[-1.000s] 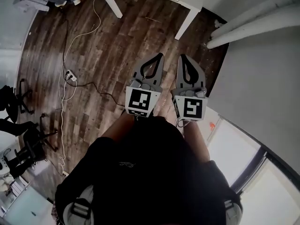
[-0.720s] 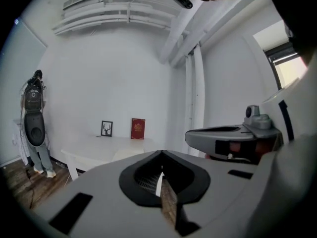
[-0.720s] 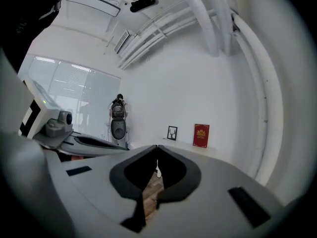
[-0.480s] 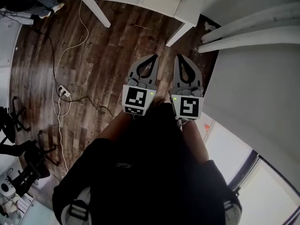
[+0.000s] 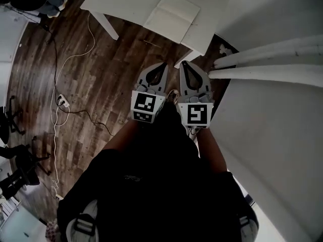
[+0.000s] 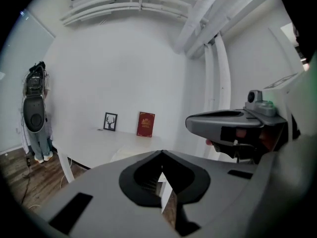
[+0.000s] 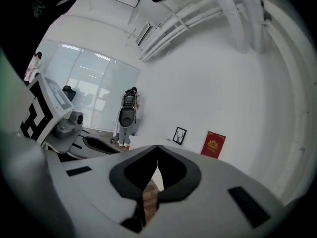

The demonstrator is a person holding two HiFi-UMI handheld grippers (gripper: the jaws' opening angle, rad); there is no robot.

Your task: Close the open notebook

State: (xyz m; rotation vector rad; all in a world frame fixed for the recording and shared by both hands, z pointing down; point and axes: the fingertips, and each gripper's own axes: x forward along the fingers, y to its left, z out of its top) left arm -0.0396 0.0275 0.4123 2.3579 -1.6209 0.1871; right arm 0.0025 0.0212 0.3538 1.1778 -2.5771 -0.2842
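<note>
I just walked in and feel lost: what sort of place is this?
Probably an office or workroom: a white table with an open notebook on it, a power strip lying on the wood-plank floor, and a glass partition along one side.

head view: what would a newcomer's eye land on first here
The left gripper and right gripper sit side by side at the centre, jaws shut and empty, marker cubes facing up. Just beyond them, at the top, an open notebook lies flat on the white table, above the dark wood floor.
</note>
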